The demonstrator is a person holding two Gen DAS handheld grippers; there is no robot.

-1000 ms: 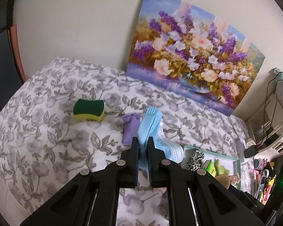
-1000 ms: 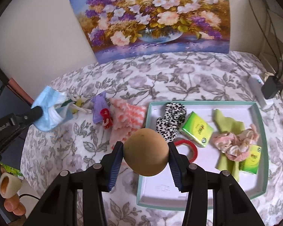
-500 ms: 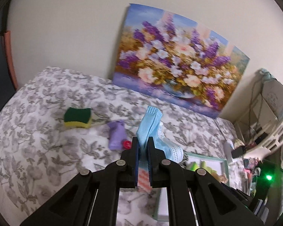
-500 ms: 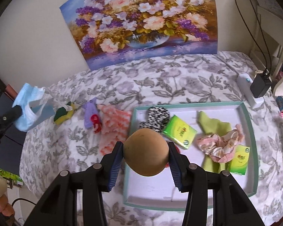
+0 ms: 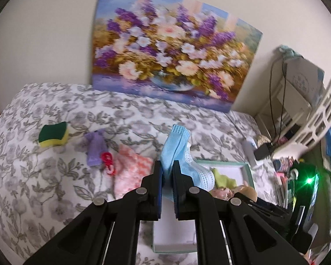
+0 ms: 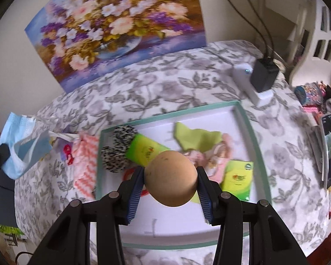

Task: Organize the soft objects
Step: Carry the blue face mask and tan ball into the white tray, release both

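Tray (image 5: 247,172) largely hidden behind face mask (image 5: 176,145)

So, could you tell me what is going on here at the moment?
A person is sorting soft items on a flowered tablecloth, with a gripper in each hand. The left gripper is shut on a blue face mask, held up in the air. The right gripper grips a tan sponge ball above the tray, which already holds scrunchies, a green cloth and tissue packs. A green-and-yellow sponge, a purple item and a pink cloth lie outside the tray.
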